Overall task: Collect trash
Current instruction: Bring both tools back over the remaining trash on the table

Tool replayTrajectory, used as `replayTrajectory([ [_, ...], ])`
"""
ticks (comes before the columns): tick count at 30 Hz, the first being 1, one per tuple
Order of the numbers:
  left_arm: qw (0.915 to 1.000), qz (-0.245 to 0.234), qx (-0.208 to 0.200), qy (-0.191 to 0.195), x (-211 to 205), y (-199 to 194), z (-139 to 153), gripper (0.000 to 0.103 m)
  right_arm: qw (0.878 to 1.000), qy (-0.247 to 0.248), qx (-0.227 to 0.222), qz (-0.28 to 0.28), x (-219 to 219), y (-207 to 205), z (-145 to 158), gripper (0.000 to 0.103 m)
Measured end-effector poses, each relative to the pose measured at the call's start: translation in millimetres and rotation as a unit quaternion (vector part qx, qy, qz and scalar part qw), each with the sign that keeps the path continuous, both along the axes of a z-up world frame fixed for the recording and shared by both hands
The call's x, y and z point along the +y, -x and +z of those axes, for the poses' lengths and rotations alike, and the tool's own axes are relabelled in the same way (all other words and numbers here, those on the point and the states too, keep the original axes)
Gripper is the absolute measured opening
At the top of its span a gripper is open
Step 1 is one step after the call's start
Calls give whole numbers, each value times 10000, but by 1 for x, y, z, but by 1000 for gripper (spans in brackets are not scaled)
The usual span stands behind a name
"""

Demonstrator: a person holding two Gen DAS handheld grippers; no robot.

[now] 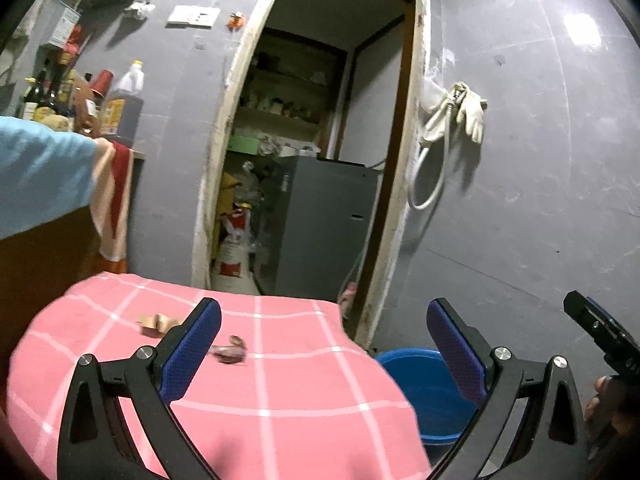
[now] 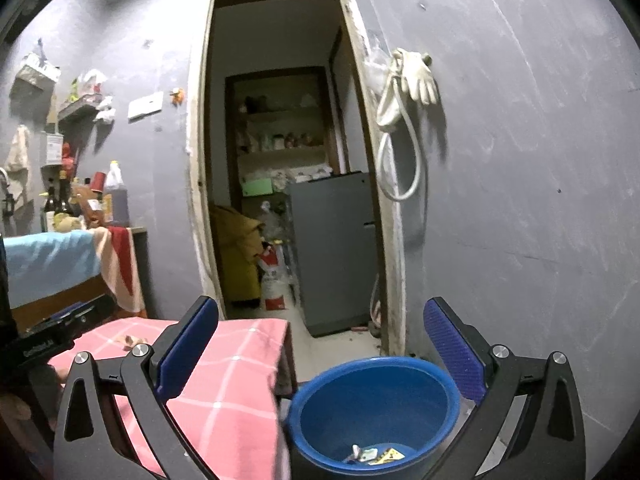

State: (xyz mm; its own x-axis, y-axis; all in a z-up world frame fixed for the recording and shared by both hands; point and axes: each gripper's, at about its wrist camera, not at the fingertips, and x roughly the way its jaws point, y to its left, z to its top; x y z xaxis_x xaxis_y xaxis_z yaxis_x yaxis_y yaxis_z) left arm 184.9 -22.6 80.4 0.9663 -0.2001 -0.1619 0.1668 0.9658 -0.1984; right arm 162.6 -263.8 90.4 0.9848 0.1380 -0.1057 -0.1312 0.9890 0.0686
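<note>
A pink checked cloth covers the table. On it lie a tan scrap and a dark purplish wrapper. My left gripper is open and empty above the cloth, its left finger just beside the wrapper. A blue bucket stands on the floor right of the table, with several wrappers at its bottom; it also shows in the left wrist view. My right gripper is open and empty above the bucket. The tan scrap shows small in the right wrist view.
An open doorway leads to a storeroom with a grey cabinet and shelves. Gloves and a hose hang on the grey wall. A counter at the left holds bottles and draped towels.
</note>
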Motion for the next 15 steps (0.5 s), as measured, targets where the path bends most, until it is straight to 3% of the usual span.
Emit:
replayTrajectory([
  [15, 9967, 751, 158, -262, 71, 36, -25, 101, 9963, 267, 74, 811, 77, -6, -7, 103],
])
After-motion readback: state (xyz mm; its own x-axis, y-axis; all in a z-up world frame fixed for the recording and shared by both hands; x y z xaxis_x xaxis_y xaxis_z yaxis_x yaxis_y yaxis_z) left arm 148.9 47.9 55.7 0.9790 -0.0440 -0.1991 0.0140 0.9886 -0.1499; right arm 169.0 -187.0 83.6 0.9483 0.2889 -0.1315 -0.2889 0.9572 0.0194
